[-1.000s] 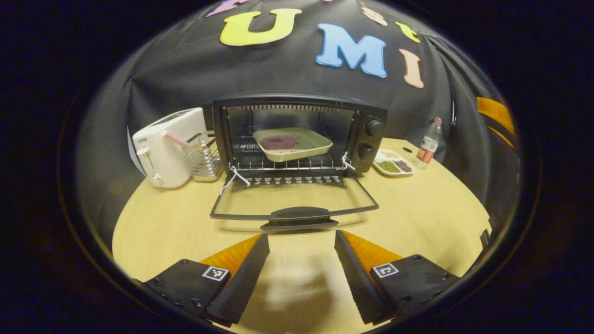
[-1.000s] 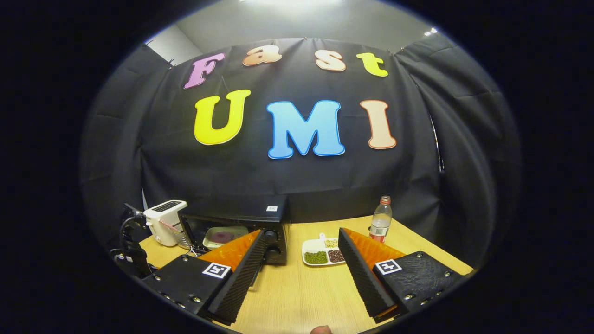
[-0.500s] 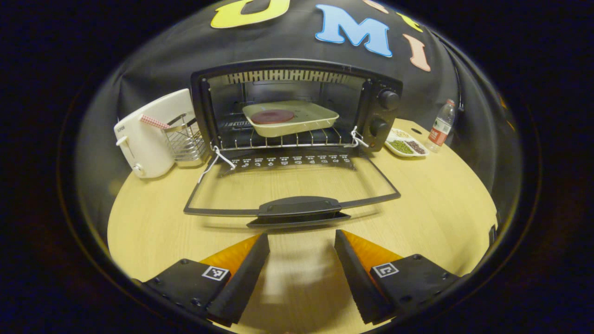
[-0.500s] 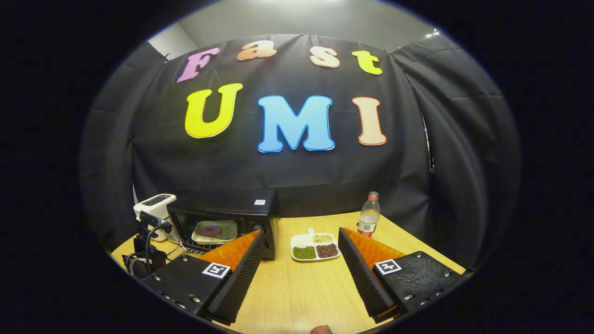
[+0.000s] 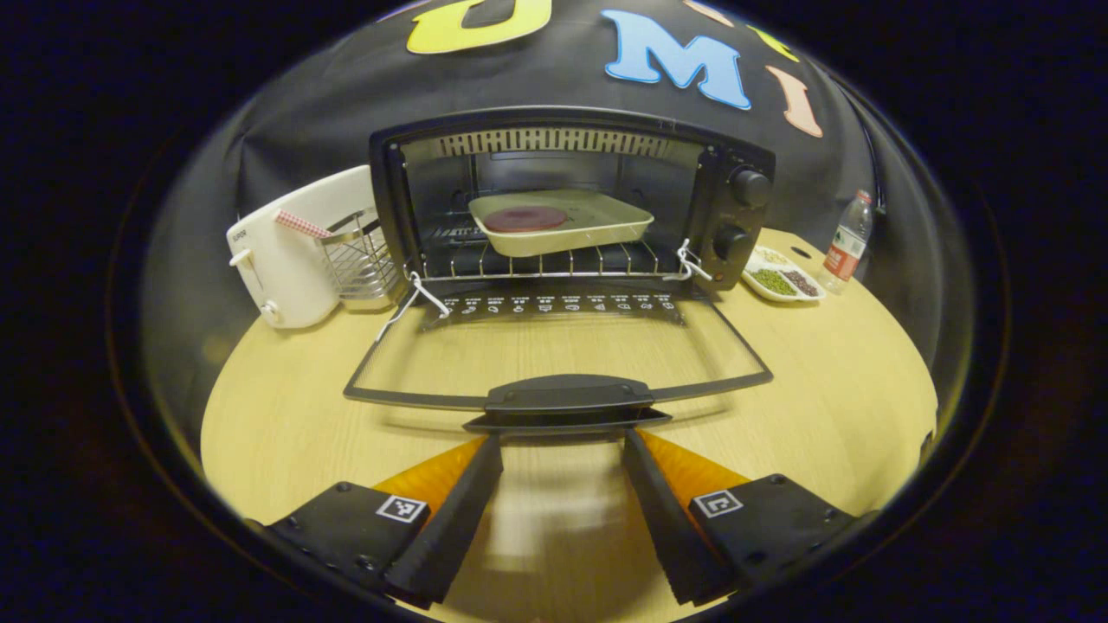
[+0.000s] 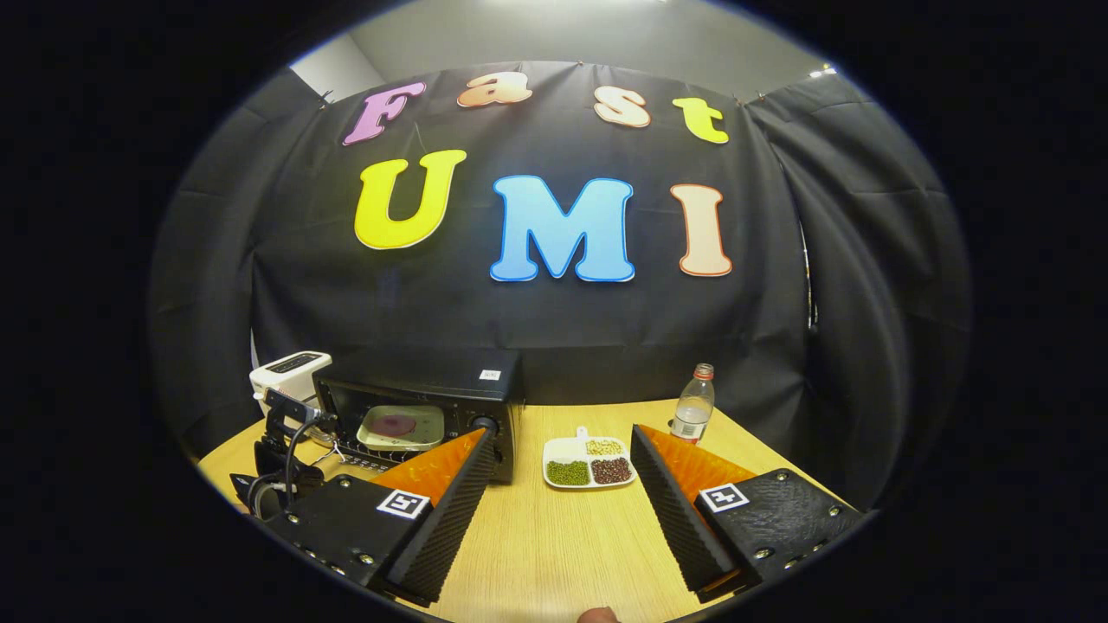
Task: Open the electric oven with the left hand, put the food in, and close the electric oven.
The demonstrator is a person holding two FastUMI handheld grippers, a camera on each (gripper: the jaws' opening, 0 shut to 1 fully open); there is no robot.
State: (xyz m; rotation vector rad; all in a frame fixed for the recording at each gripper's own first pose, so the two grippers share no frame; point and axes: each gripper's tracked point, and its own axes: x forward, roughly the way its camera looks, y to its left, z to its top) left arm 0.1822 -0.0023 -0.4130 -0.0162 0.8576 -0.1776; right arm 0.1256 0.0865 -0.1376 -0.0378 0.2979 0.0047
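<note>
Left gripper view: we see the food tray (image 5: 561,223) inside the oven (image 5: 571,203); the door (image 5: 554,355) lies down (closing remains), handle (image 5: 567,395) at 12 o'clock of our open left hand-held gripper (image 5: 561,450).

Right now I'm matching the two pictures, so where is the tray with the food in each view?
Left gripper view: tray upper centre, on the open oven's rack.
Right gripper view: tray lower left, inside the oven.
Shared landmark: water bottle.

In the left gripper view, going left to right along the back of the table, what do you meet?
Toaster → wire rack → electric oven, door down, with the food tray inside → divided dish → bottle.
</note>
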